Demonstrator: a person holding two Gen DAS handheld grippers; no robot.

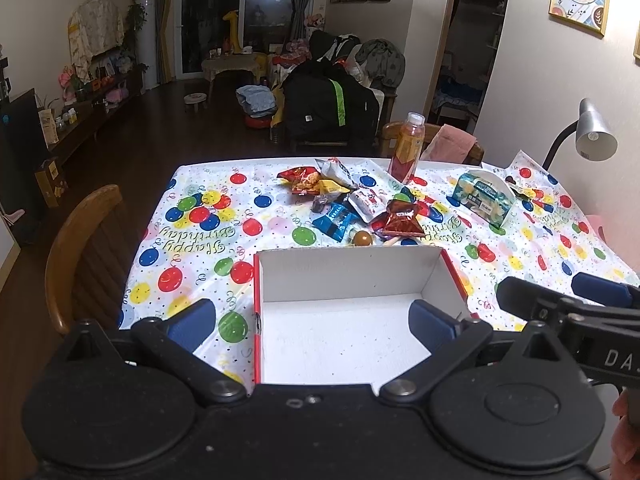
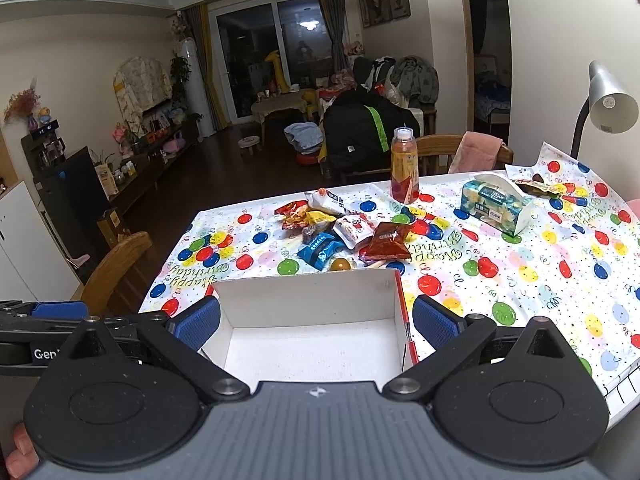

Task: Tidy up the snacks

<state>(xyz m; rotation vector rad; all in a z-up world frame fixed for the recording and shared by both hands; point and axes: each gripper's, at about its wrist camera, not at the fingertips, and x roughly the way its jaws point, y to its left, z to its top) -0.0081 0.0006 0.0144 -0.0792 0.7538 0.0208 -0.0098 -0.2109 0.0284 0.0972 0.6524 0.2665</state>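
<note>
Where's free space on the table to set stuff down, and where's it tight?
Free: the box interior is bare; open cloth left of the snack pile toward the chair; open cloth right of the box, below the tissue pack. Tight: the strip between pile and box's far wall, and around the bottle. Both claws, left claw and right claw, open, hover at the box.

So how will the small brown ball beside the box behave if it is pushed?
The brown ball looks round and glossy, so it would probably roll away and may slip between fingers. It lies against the snack packets, which might stop it.
</note>
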